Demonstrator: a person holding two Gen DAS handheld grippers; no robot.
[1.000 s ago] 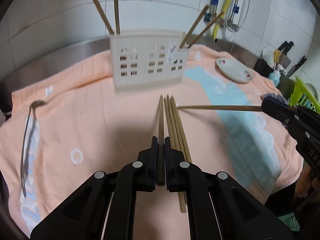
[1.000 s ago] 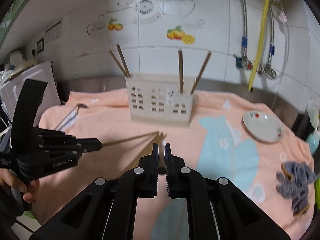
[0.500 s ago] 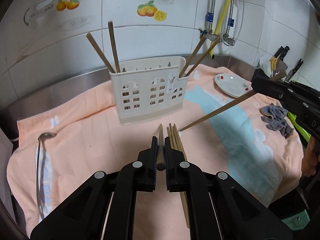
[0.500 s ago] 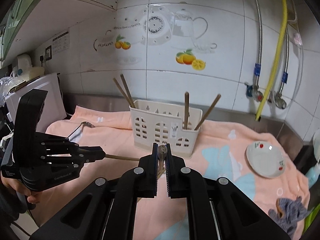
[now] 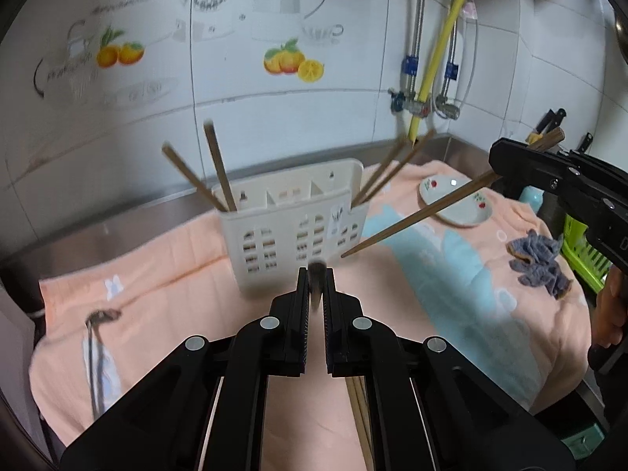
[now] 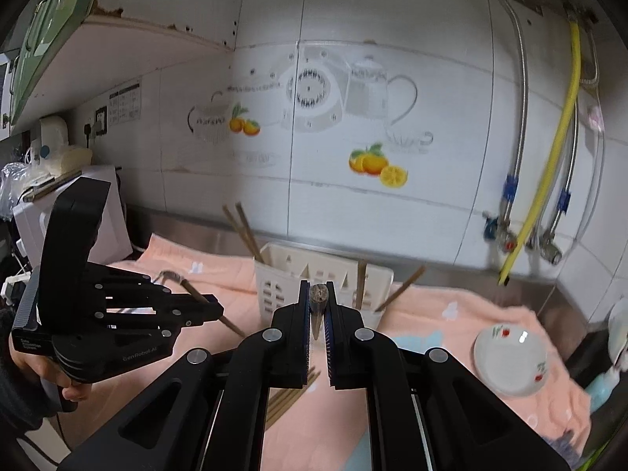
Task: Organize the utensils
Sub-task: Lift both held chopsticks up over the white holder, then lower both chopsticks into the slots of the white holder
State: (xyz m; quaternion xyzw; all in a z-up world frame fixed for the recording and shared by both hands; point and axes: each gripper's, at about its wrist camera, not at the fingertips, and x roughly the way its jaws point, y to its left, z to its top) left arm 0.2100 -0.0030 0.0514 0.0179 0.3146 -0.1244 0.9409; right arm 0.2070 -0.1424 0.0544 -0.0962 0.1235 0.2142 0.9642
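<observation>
Left gripper (image 5: 315, 274): jaws are clamping one brown chopstick (image 5: 316, 271), seen end-on in its own view; the right wrist view is showing the same stick (image 6: 208, 302) slanting down out of the fingers
Right gripper (image 6: 318, 292): jaws are gripping a second chopstick (image 6: 318, 294), end-on here; the left wrist view is showing its full length (image 5: 416, 212), tip pointing down toward the caddy
Caddy (image 5: 298, 227): cream plastic, rectangular, window-shaped cut-outs, standing upright on the towel; the left view is exposing three compartments from above
Stored chopsticks: two are leaning in the left-end compartment (image 5: 218, 168), two in the right-end one (image 5: 388, 168)
Loose chopsticks (image 5: 359, 412): a thin wooden bundle is lying on the towel below the left gripper
Ladle (image 5: 96, 349): metal, lying at the towel's left edge
Towel (image 5: 165, 286): peach terry with pale blue print, covering a steel counter
Saucer (image 6: 510, 361): white, glazed, red print
Rag (image 5: 537, 259): grey, crumpled, visible clearly in the left view only
Room: white glossy tiles with fruit decals, a yellow hose (image 6: 549, 157) and braided metal hoses are hanging at right
</observation>
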